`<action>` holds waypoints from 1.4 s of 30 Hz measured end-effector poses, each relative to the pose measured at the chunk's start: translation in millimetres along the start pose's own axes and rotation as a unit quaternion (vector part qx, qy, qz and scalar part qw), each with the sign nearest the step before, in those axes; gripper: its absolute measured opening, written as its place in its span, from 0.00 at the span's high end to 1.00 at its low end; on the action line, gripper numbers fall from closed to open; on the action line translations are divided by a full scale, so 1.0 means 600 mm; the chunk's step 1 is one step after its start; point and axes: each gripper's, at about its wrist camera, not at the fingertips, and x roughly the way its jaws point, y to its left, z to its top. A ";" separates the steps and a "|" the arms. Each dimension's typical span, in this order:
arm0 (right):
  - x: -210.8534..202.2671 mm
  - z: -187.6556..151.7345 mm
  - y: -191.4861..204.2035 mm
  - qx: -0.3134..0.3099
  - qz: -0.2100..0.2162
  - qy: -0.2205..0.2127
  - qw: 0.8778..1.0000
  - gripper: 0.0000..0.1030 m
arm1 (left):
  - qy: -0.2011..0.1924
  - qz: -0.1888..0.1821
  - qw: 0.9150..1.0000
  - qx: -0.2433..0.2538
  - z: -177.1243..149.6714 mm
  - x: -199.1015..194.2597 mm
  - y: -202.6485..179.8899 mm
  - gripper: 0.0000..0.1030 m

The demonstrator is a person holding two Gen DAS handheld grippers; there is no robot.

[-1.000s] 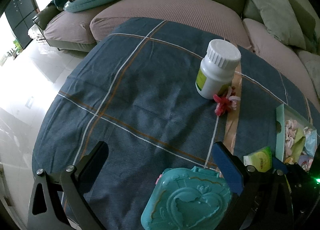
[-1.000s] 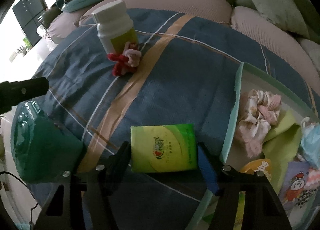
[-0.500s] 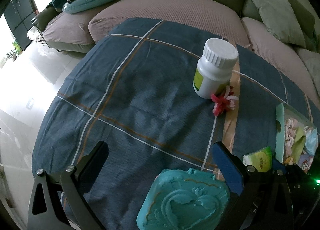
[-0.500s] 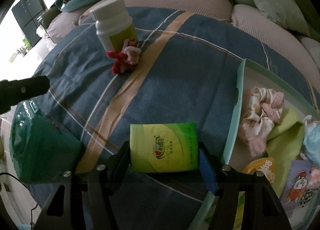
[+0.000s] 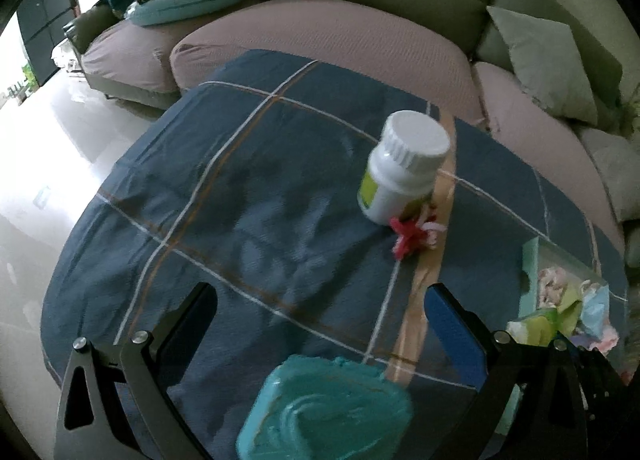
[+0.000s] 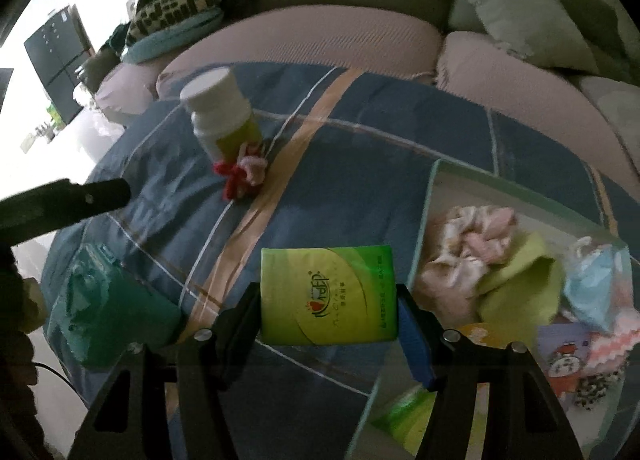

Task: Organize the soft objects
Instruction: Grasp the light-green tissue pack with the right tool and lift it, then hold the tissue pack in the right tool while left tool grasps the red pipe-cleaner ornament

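Tissue pack [image 6: 328, 294], green and soft-sided, sits squarely between the fingers of my right gripper [image 6: 328, 320], both pads pressed against its short edges, so I read it as held at a middling width. It appears clear of the blue checked cloth [image 6: 360, 164] that covers the counter, though I cannot be sure how far. Just to its right is the pale green tray [image 6: 430, 196], which already holds a pink scrunchie [image 6: 472, 244], a yellow-green cloth [image 6: 520, 272] and a light blue face mask [image 6: 596, 280].

My judgement is that I am mid-carry: the pack is gripped and the step in hand is bringing it over the tray rim. The next move calls for a short sideways travel to the right, keeping the pack above the near wall, then letting go over a bare patch so it does not perch on the scrunchie.

My left gripper [image 5: 320, 324] hangs with its jaws wide apart and nothing between the pads; the teal plastic case [image 5: 324, 412] lies below it, untouched as far as I can tell. Further off, a red and pink knitted flower [image 5: 414, 234] rests against the foot of the white pill bottle [image 5: 404, 172]. I take the flower as the soft item left to fetch, while bottle and case look hard and should stay out.
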 end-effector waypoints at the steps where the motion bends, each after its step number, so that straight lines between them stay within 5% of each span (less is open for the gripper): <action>1: -0.008 0.001 -0.007 0.006 -0.001 -0.006 1.000 0.35 | -0.002 -0.004 1.000 0.000 0.001 0.000 -0.004 0.00; 16: -0.086 -0.004 -0.140 0.108 -0.017 -0.056 0.992 0.35 | -0.043 -0.066 0.997 0.019 0.032 0.004 -0.110 0.00; 30: -0.103 -0.015 -0.200 0.158 -0.011 -0.062 0.985 0.35 | -0.013 -0.038 0.998 0.047 0.043 0.091 -0.170 0.00; 42: -0.086 -0.022 -0.205 0.162 -0.011 -0.047 0.986 0.35 | -0.002 -0.005 1.000 0.013 0.044 0.136 -0.158 0.00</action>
